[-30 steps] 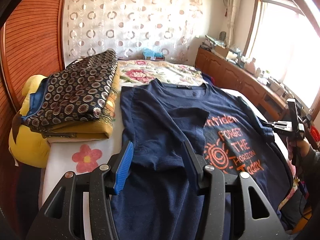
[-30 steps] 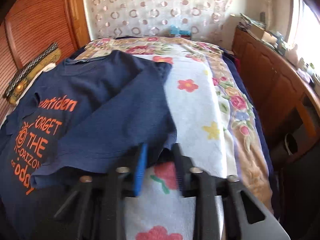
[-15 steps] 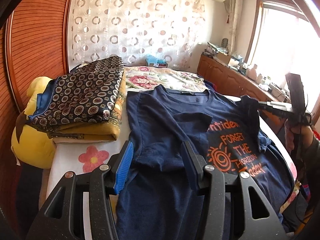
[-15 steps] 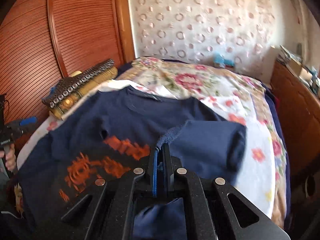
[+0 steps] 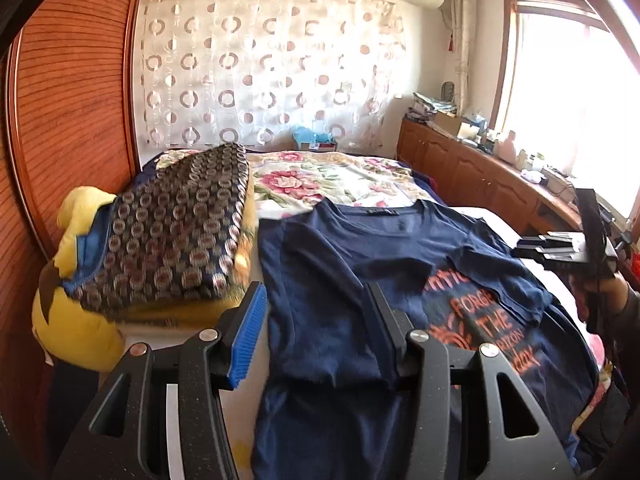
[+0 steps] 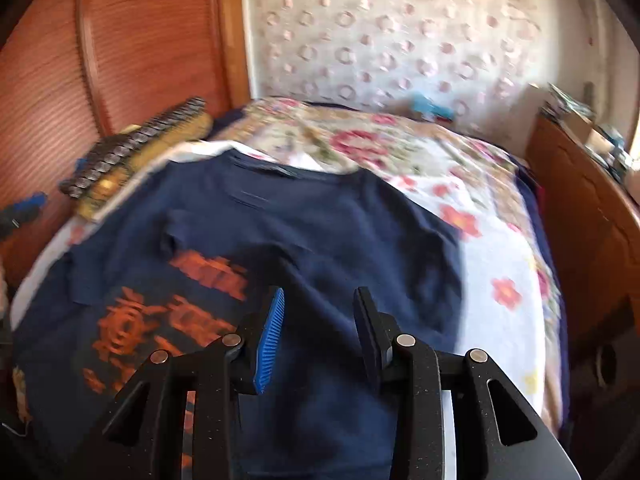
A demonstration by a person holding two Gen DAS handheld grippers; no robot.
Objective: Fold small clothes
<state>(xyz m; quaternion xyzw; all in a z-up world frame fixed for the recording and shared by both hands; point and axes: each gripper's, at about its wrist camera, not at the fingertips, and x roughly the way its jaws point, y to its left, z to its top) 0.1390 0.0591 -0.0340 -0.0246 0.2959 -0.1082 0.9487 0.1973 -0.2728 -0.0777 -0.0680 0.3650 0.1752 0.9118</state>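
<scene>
Right sleeve now folded across the chest of the navy T-shirt (image 5: pixel 352 264), no longer pinched and lifted as a moment ago. Right claw (image 6: pixel 318 336) just opened, jaws apart with nothing between, hanging over the folded sleeve (image 6: pixel 360 264). Left claw (image 5: pixel 316 332) half open, empty, poised over the shirt's other side. Shirt spread flat on the floral bed (image 6: pixel 492 240), directly ahead of and under both claws. Left of the left claw, a patterned folded garment (image 5: pixel 180 232) stacked on a yellow plush toy (image 5: pixel 76 320).
</scene>
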